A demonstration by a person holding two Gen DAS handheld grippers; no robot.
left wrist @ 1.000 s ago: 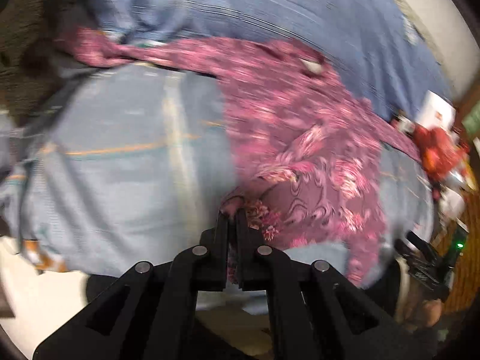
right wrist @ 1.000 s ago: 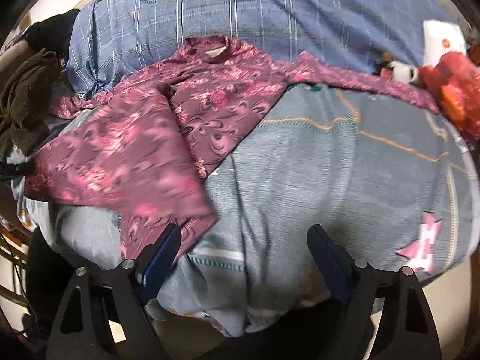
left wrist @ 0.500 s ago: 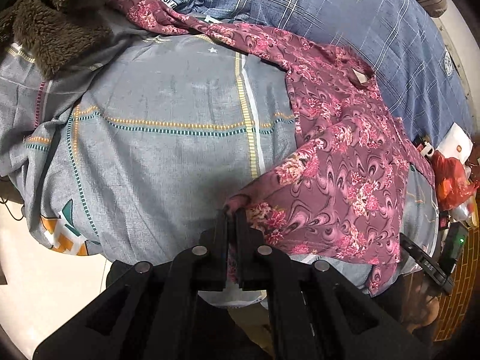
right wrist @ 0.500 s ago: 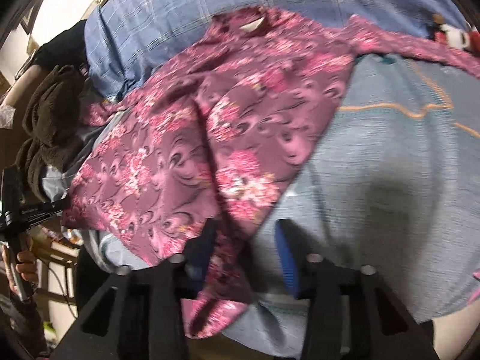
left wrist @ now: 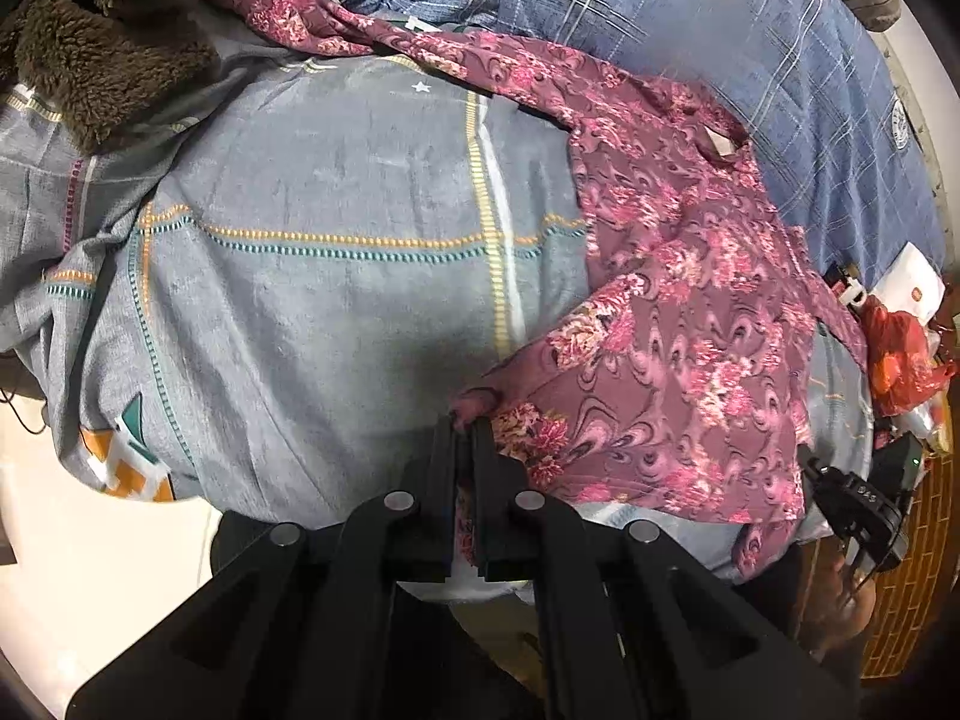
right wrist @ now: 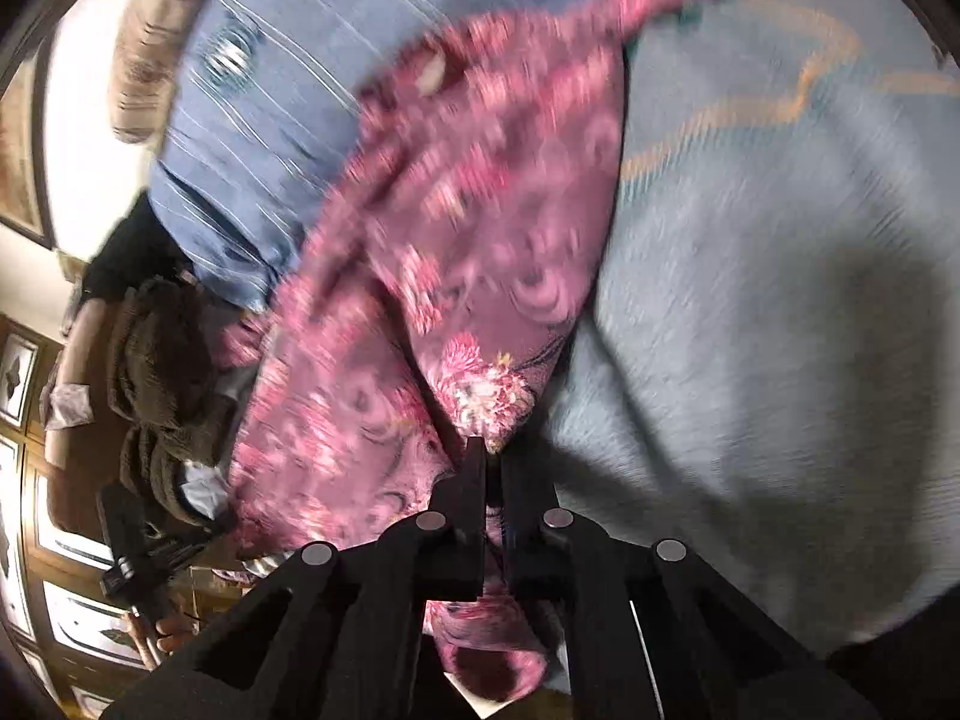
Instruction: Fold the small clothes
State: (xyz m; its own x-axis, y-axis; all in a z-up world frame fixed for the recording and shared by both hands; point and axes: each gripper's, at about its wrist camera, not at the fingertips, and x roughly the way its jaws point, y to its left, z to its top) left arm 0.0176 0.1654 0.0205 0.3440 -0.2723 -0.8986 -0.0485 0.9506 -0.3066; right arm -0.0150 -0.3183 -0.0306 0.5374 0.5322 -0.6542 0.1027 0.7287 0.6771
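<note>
We hold the maroon floral blouse (left wrist: 678,324) by its near hem, one corner in each gripper.

Nearest us, our left gripper (left wrist: 463,420) has its jaws together, clamped on a bunched hem corner, and our right gripper (right wrist: 492,456) is likewise pinched shut on the other hem corner, with cloth hanging down between its fingers; that view is blurred. Beyond the grippers the blouse lies spread over the grey-blue quilt (left wrist: 336,300), its neck opening away from us and one sleeve trailing toward a brown fleece (left wrist: 108,42). Farther back lies a blue checked cover (left wrist: 750,42), with a red bag (left wrist: 900,354) at the quilt's far right edge.
</note>
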